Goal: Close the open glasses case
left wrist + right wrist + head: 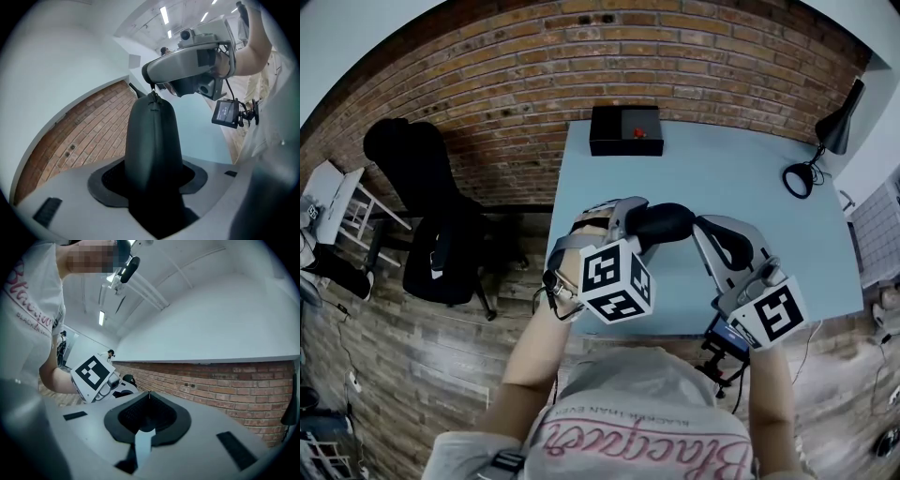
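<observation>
A black zip-up glasses case point(663, 222) is held in the air over the near edge of the light blue table point(722, 183). My left gripper point(639, 223) is shut on one end of it. In the left gripper view the case point(152, 140) stands up between the dark pads, its zip seam facing the camera. A small zipper pull point(153, 96) sits at its far tip. My right gripper point(152, 85) meets that tip from above, jaws shut and pinching the pull. In the right gripper view the right gripper point(149, 395) shows closed pads with a thin sliver at their tip.
A black box point(625, 129) with a red piece on top sits at the table's far edge. A black desk lamp point(837, 127) and its coiled cable point(798, 178) are at the far right. A black office chair point(431, 225) stands left of the table by the brick wall.
</observation>
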